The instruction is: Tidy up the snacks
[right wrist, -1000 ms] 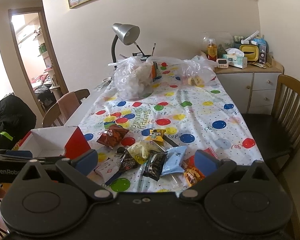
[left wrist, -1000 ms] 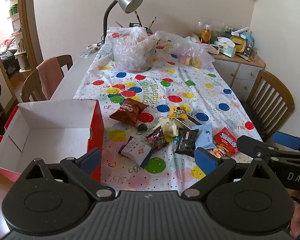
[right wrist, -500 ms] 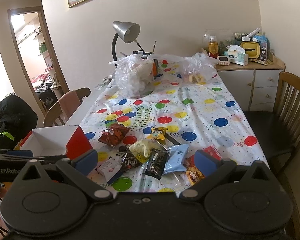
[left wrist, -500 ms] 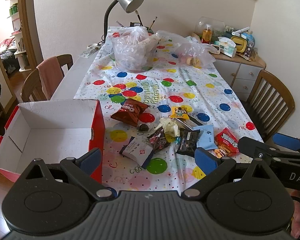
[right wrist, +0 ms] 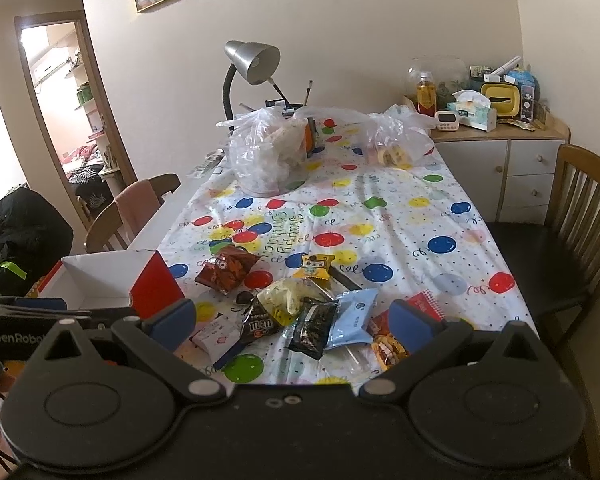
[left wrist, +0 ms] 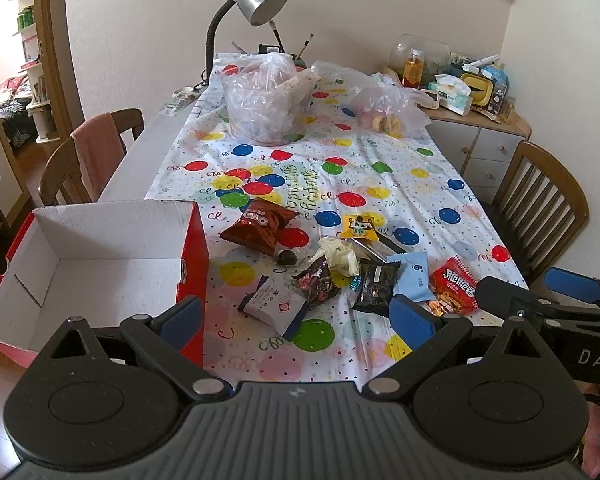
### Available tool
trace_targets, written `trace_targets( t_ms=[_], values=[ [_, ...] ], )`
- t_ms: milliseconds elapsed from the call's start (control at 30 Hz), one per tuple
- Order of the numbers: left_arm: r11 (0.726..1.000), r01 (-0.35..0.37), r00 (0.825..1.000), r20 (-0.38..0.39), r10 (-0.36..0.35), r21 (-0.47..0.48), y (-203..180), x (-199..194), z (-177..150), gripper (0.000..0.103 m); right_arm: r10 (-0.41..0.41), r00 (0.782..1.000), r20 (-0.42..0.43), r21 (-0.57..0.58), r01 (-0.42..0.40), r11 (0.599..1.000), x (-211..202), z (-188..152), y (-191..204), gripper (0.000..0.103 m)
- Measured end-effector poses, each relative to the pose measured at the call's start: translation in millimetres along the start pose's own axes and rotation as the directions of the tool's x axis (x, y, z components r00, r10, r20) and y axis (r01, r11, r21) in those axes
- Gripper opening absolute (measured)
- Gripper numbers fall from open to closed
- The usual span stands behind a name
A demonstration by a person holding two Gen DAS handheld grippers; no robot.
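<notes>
The left tool (left wrist: 295, 314) hangs with its fingers spread wide and nothing between them, above the near edge of the worktop (left wrist: 139, 168); the right tool (right wrist: 293, 320) is likewise wide and empty. Just beyond lies a heap of snacks: a white packet (left wrist: 273, 304), a black packet (left wrist: 376, 286), a pale blue packet (left wrist: 414, 276) and a red packet (left wrist: 454, 286) at 3 o'clock. At 9 o'clock stands an open red box (left wrist: 193, 256). Farther off lies a brown Oreo bag (left wrist: 257, 226)
</notes>
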State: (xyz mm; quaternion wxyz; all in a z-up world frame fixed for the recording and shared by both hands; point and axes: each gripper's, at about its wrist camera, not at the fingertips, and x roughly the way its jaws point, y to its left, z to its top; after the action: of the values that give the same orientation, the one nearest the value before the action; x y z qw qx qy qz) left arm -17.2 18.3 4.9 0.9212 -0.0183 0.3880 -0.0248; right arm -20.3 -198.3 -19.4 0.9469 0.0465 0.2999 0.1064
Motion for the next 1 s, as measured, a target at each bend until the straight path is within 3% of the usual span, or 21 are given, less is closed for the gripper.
trace_targets(
  t_ms=[433,867,1000],
  values=[
    [1.0,0.021,0.999,-0.05,-0.021,0.001,1.6,25.1,5.4,0.1,-0.02,0.999,-0.04,0.019,0.021,1.0,15.3,-2.0,-9.2,0.102],
    [0.998,-0.002,0.988,-0.155,-0.008,-0.067,11.1,83.9,15.2,0.1,-0.13,0.983,-0.131,0.116,0.145,0.983,60.5,-6.4,-58.6,0.101],
    [0.996,-0.024,0.981,-0.194,0.007,-0.089,13.9,106.3,18.5,0.1,-0.113,0.983,-0.145,0.093,0.127,0.987,74.7,-6.0,-66.6,0.099]
  ],
)
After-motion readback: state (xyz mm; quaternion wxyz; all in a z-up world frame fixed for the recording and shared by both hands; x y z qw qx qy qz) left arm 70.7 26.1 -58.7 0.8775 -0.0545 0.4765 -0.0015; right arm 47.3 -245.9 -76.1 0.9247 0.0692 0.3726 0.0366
